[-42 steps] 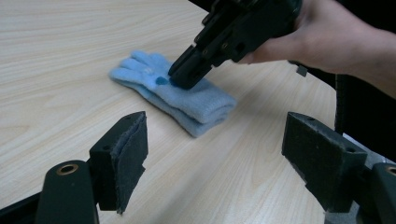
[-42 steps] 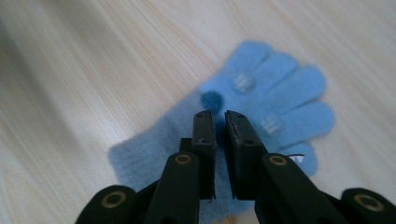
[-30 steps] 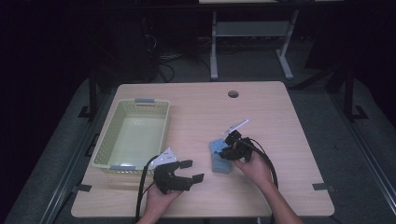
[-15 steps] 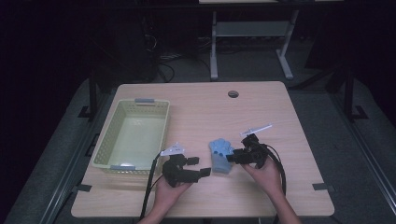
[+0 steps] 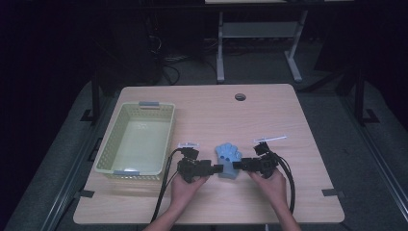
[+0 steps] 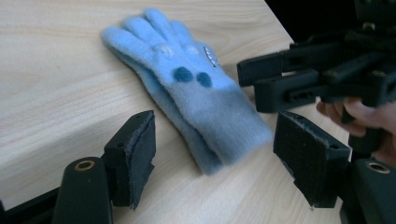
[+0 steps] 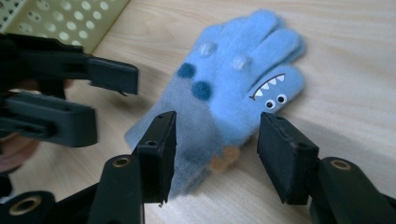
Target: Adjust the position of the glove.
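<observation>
My left tongs (image 5: 217, 168) and right tongs (image 5: 238, 166), both open and gripping nothing, the left narrowing and the right widening, flank the cuff of a blue glove (image 5: 228, 158) lying flat on the worktop (image 5: 269, 115) beside a basket (image 5: 159, 144); next, I judge, each must pinch an edge.

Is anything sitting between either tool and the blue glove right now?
Nothing visible. The blue glove lies flat on bare table, with the left tool and right tool open at either side of its cuff, jaws not pressing on it.
</observation>
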### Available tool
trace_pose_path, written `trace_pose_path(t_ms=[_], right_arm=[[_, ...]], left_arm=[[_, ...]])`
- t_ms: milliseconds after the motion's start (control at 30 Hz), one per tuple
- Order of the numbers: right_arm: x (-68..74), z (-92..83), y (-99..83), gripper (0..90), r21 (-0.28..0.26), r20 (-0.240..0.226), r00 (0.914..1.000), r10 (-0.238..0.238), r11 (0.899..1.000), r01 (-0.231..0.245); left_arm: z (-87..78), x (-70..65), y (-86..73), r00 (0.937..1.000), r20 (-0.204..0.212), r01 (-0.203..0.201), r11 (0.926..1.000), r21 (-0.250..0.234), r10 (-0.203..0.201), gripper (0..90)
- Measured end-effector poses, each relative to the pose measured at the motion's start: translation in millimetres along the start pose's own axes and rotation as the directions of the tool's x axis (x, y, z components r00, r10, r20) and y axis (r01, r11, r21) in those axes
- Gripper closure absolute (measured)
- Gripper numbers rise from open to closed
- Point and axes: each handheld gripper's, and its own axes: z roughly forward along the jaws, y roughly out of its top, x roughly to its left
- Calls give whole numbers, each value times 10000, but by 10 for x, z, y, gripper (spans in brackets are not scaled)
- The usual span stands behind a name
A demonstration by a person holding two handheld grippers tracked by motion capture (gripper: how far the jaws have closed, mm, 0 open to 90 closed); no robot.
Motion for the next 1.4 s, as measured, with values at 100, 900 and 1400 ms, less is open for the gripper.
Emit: trace_pose_path(t_ms=[100,900,1400], right_arm=[[-6,2,-12,473,-58,-122,9998,128,9999,-129],[-82,128,-109,565,23,-603,9949,806,9967,-806],[-49,156,-119,602,15,-535,9953,811,9967,-812]], left_arm=[[43,29,10,9993,155,326,9995,57,-326,331],[208,114,-10,9939,354,1030,9937,439,-1046,556],[245,131,-14,9924,568,1055,9924,638,-1092,632]])
